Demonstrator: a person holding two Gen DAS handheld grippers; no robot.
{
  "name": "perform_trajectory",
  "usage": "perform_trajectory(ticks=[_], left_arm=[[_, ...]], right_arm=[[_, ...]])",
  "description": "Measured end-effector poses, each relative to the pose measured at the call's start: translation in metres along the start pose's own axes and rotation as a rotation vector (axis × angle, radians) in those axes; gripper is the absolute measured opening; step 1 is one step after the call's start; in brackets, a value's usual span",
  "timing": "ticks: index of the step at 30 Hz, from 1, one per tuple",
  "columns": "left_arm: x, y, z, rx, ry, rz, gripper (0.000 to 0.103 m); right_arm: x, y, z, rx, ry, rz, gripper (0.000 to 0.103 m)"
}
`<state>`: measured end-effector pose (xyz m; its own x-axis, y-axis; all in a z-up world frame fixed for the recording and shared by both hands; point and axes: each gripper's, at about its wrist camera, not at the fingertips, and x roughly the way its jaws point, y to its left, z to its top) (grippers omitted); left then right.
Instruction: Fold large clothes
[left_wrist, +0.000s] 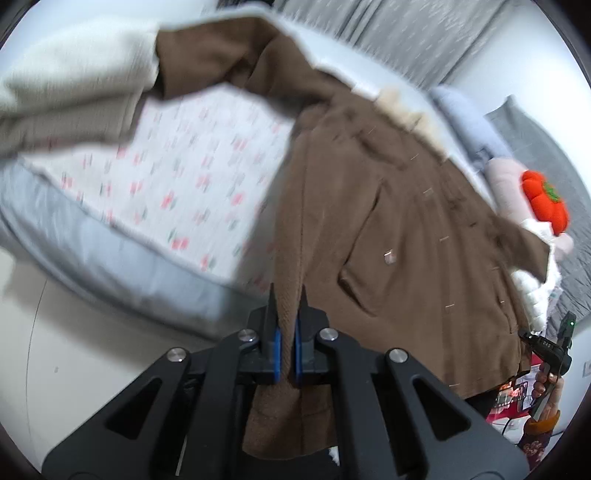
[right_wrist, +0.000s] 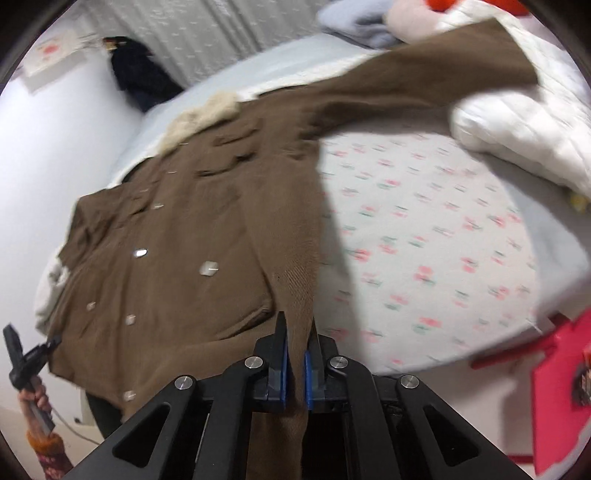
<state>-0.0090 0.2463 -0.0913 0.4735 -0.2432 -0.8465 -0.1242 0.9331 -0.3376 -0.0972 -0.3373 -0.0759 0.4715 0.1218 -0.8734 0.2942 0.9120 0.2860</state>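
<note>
Left wrist view: brown coat (left_wrist: 399, 206) lies front-up on the bed (left_wrist: 110, 254), spread over the floral sheet (left_wrist: 192, 162), hem end toward the cameras and hanging past the bed edge. Pale fur collar (left_wrist: 406, 110) at the far end of the coat. Left tool (left_wrist: 287, 332) closed down to cloth thickness on a bunched edge of the coat; fabric runs between the blue pads (left_wrist: 276, 350) and drapes below them.

Right wrist view: right tool (right_wrist: 297, 354) likewise pinched tight on the coat's opposite lower edge, cloth hanging beneath. Metal buttons (right_wrist: 208, 268) face up on the coat front; one sleeve (right_wrist: 424, 79) reaches away from the coat body toward a white quilt (right_wrist: 517, 125).

Judgement: two-point hold on the hem side gives control of the width, presumably to pull the coat flat or lift the lower half for a first fold toward the collar.

Pose: both tools point forward over the coat, roughly level, well apart across the hem. Each view shows the other tool's handle gripped in a hand (right_wrist: 35, 400) at the frame edge. Red pumpkin cushion (left_wrist: 546, 203) and pillows beyond the collar.
</note>
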Motion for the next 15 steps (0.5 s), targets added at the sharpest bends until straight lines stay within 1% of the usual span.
perform_trajectory(ticks=[1,2,3,4,5,6,7,8,9,10,11,12,13,15], left_arm=[[0.012,0.003,-0.003,0.007,0.037,0.026,0.007],[0.024,0.005,-0.009,0.021,0.070,0.061,0.007],[0.037,0.006,-0.014,0.038,0.097,0.105,0.007],[0.043,0.005,-0.016,0.054,0.115,0.124,0.008],[0.044,0.002,-0.016,0.074,0.120,0.143,0.010],[0.039,-0.001,-0.014,0.082,0.109,0.157,0.015],[0.033,-0.004,-0.012,0.091,0.097,0.168,0.018],[0.024,-0.009,-0.008,0.114,0.071,0.200,0.021],[0.016,-0.014,-0.004,0.135,0.046,0.228,0.033],[0.007,-0.020,0.002,0.161,0.007,0.262,0.042],[0.001,-0.023,0.006,0.174,-0.025,0.276,0.062],[-0.005,-0.029,0.012,0.187,-0.068,0.279,0.070],[-0.011,-0.035,0.018,0.205,-0.111,0.268,0.070],[-0.012,-0.050,0.034,0.235,-0.140,0.245,0.072]], right_arm=[[0.009,-0.004,-0.003,0.002,0.026,-0.039,0.006],[0.020,-0.009,-0.008,-0.004,0.057,-0.102,0.005],[0.027,-0.011,-0.012,-0.015,0.067,-0.166,0.003],[0.033,-0.016,-0.016,-0.010,0.078,-0.197,0.003],[0.033,-0.022,-0.019,0.009,0.078,-0.199,0.003],[0.027,-0.026,-0.019,0.032,0.062,-0.168,0.003],[0.020,-0.028,-0.018,0.042,0.044,-0.145,0.004],[0.011,-0.028,-0.016,0.038,0.024,-0.145,0.005],[0.000,-0.025,-0.013,0.019,-0.009,-0.154,0.009],[-0.008,-0.022,-0.009,0.003,-0.037,-0.155,0.020],[-0.011,-0.014,-0.003,-0.010,-0.063,-0.150,0.029],[-0.016,-0.006,0.006,-0.020,-0.091,-0.139,0.050],[-0.019,-0.001,0.013,-0.028,-0.114,-0.127,0.063],[-0.013,0.019,0.035,-0.060,-0.140,-0.098,0.065]])
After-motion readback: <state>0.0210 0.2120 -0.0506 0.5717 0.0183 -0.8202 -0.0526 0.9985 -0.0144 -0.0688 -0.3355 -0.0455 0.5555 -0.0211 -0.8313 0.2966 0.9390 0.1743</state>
